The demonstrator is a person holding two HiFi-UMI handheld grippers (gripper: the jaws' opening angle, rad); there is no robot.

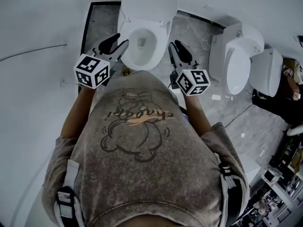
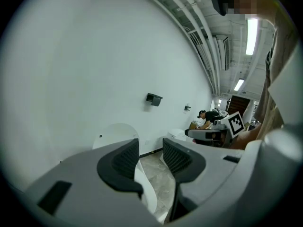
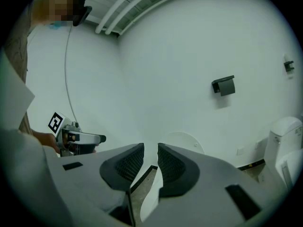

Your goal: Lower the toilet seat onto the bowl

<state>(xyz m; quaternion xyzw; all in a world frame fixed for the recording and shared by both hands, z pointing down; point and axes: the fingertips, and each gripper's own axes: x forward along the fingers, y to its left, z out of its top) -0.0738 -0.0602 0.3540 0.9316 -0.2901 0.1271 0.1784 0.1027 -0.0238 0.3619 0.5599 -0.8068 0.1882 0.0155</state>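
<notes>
Flanking the bowl (image 1: 160,38) rim, left tool (image 1: 120,40) and right tool (image 1: 174,45) narrowly parted, empty, seat (image 1: 149,4) upright behind.
</notes>
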